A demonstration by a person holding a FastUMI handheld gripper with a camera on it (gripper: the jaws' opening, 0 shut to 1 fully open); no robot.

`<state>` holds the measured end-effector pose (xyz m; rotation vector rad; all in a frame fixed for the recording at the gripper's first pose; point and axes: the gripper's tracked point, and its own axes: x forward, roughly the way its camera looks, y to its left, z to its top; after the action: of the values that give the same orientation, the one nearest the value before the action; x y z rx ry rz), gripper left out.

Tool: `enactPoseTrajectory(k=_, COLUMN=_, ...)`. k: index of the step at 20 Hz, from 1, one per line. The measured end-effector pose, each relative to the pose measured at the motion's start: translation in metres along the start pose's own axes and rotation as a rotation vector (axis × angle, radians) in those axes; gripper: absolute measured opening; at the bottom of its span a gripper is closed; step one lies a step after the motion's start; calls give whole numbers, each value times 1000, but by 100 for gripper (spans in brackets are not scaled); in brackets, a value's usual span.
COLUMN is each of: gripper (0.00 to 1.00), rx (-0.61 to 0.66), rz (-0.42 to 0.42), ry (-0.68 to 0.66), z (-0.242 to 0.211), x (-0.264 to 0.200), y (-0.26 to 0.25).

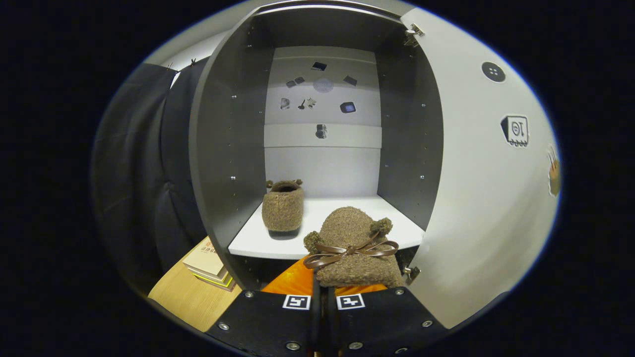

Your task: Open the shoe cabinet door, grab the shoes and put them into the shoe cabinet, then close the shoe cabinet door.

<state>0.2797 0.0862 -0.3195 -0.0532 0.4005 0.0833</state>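
While the gripper (323, 297) has its two fingers drawn nearly together, they pinch the heel edge of a fuzzy brown slipper (353, 248), which sticks out just ahead of them with its toe pointing toward the cabinet. A shiny brown ribbon bow (349, 250) and two small pompoms sit on top of this held slipper, and it hangs over the front lip of the white shelf (322, 218), with an orange surface (292, 280) showing below it. Beyond, the second slipper (283, 207) stands on the shelf's left part, close to the dark left wall of the shoe cabinet (225, 148). The cabinet door (486, 198) is swung wide open to the right, its pale inner face carrying a few stickers. Left of the cabinet, a stack of books (208, 263) lies on a wooden tabletop (188, 297).
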Motion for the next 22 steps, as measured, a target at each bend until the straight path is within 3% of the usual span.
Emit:
enactPoseTrajectory(k=14, gripper=5, rx=-34, rz=64, ry=96, z=51, x=144, y=-21)
enactPoseTrajectory(k=22, gripper=5, rx=-30, rz=106, ry=142, z=42, x=206, y=-14)
